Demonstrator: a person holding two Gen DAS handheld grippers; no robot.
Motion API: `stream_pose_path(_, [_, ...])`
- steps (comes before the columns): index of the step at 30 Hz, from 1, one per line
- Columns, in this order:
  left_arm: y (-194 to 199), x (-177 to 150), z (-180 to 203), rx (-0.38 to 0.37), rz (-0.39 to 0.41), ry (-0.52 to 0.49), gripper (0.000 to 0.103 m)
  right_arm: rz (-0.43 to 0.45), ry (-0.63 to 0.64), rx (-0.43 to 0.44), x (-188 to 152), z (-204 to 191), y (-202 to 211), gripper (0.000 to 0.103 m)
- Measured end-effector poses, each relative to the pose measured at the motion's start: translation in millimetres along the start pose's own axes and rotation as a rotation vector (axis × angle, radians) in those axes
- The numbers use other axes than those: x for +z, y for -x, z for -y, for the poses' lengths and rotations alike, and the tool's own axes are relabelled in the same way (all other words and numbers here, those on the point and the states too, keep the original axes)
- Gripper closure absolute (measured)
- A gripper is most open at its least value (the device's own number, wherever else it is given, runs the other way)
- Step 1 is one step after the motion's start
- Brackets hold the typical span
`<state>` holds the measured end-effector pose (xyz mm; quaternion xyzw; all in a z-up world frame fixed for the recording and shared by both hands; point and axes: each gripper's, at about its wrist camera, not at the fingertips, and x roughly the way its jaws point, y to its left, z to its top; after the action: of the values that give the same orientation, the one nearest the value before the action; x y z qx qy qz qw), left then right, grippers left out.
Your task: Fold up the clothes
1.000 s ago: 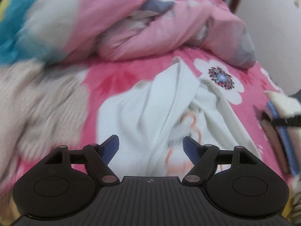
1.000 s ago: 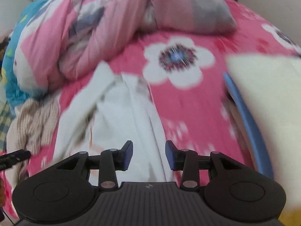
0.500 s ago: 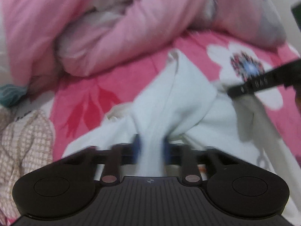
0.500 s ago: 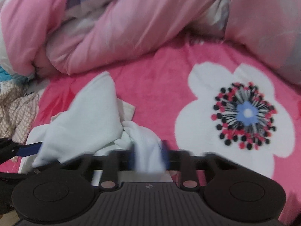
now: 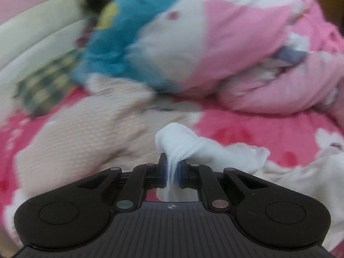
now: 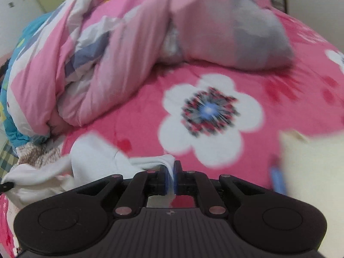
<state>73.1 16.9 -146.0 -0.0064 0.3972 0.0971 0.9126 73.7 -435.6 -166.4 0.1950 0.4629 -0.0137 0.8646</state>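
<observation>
The left tongs pinch a bunched fold of the white shirt. The right tongs clamp its other edge above the pink bed.

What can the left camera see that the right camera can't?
Only the left view shows the big beige knitted garment and a cream cushion. Only the right view shows the white flower on the bedsheet and a pale folded item. Both show the white garment pinched in closed jaws, the pink quilt and the pink bedsheet.
</observation>
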Motion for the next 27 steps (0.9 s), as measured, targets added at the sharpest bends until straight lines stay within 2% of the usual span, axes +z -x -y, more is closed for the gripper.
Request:
stream_pose_path(4, [5,-11,-36,0.067,-0.071,0.038,0.096,-0.068,-0.037,-0.07,-24,12,37,0.098])
stream_pose_path(8, [-2,-27,-59,0.081,-0.141,0.03,0.096,-0.121,-0.066,-0.161,-51,16,66,0.098])
stream_pose_path(14, [-36,-63,-85,0.015,-0.353,-0.017,0.09,-0.227,-0.096,-0.305,-105,24,55,0.095])
stream_pose_path(16, [-38,-72,-92,-0.014,-0.403,-0.044,0.083,-0.275,-0.101,-0.363,-119,30,47,0.09])
stream_pose_path(17, [-34,-72,-96,-0.036,-0.4,-0.051,0.074,-0.283,-0.107,-0.38,-125,31,48,0.087])
stream_pose_path(18, [-27,-70,-100,-0.057,-0.389,-0.058,0.064,-0.283,-0.116,-0.397,-129,31,53,0.075])
stream_pose_path(19, [-20,-67,-104,-0.076,-0.378,-0.065,0.06,-0.266,-0.126,-0.412,-131,29,62,0.064])
stream_pose_path(21, [-6,-61,-111,-0.129,-0.356,-0.074,0.05,-0.198,-0.112,-0.423,-134,19,84,0.063])
stream_pose_path(24, [7,-51,-111,-0.273,-0.326,-0.052,0.05,-0.098,-0.035,-0.417,-131,-5,109,0.063])
stream_pose_path(27, [-10,-41,-82,-0.435,-0.308,-0.112,0.05,-0.057,0.027,-0.312,-115,-32,98,0.063])
